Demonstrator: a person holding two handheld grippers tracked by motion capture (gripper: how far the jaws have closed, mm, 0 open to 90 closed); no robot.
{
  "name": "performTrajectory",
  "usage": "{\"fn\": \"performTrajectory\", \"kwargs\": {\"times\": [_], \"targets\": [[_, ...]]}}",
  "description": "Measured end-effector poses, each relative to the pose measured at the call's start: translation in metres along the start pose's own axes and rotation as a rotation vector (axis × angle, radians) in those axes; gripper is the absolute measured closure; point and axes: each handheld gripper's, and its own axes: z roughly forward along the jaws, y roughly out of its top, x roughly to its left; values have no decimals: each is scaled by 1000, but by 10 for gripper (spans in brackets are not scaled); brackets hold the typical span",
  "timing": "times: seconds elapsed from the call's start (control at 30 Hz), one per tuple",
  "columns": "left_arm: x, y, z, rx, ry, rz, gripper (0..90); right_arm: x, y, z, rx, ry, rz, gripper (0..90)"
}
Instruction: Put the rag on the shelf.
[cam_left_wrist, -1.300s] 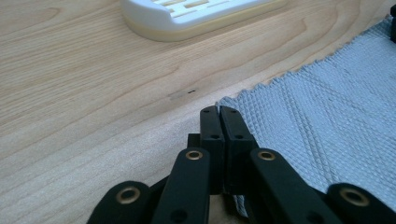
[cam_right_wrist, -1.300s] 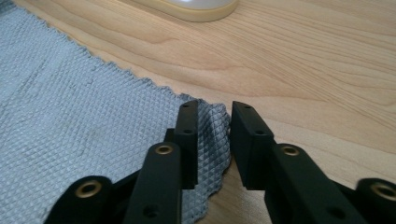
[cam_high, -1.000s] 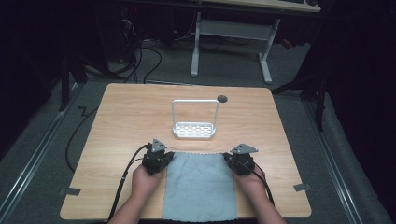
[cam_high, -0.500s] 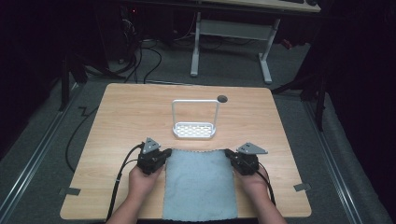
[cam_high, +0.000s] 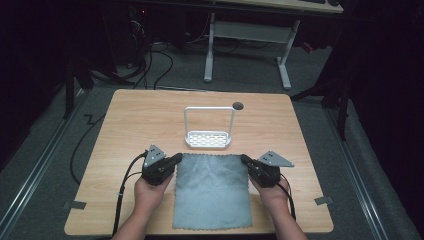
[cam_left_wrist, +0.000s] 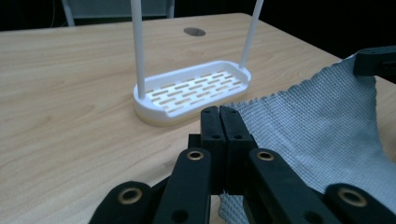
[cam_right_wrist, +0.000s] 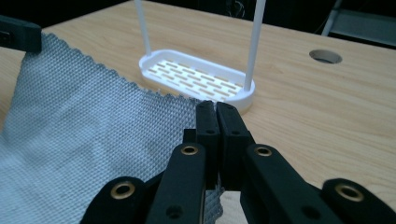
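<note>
High view: a wooden table (cam_high: 150, 120) bearing a grey cloth (cam_high: 212, 192) at its near edge and a white rack (cam_high: 208, 138) — a slotted oval tray with a tall wire hoop — just beyond the cloth's far edge. A round hole (cam_high: 238, 105) lies in the tabletop behind the rack. The left gripper (cam_high: 175, 159), held in the left hand (cam_high: 150, 192), sits at the cloth's far left corner; the right gripper (cam_high: 244, 159), held in the right hand (cam_high: 274, 195), sits at its far right corner. Left gripper view: the jaws are pressed together on the corner of the cloth (cam_left_wrist: 322, 116), whose fabric emerges below them and spreads away to the right, its far edge raised off the wood; the rack (cam_left_wrist: 194, 91) stands close ahead, and the right gripper (cam_left_wrist: 376, 60) shows at the other corner. Right gripper view: the jaws are likewise closed — pinching the cloth (cam_right_wrist: 93, 135) at its corner, the fabric lifted and sagging between the two grippers; the rack (cam_right_wrist: 198, 77) stands just beyond, the hole (cam_right_wrist: 325, 56) farther off.
</note>
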Motion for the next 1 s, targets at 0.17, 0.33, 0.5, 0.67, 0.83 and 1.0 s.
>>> {"fn": "performTrajectory", "kwargs": {"times": [0.17,0.33,0.5,0.67,0.83,1.0], "targets": [[-3,12,-8,-43,1,13,900,3,11,-5,-46,-11,-26,889],[-4,23,-15,-90,3,15,900,3,21,-11,-83,-13,-31,889],[-7,35,-21,-136,8,29,900,4,34,-16,-132,-17,-36,889],[-8,50,-28,-180,14,46,900,8,52,-22,-190,-21,-54,889],[-8,65,-33,-219,22,60,900,9,66,-26,-222,-24,-67,890],[-7,84,-40,-260,34,81,900,6,86,-32,-272,-31,-66,890]]}}
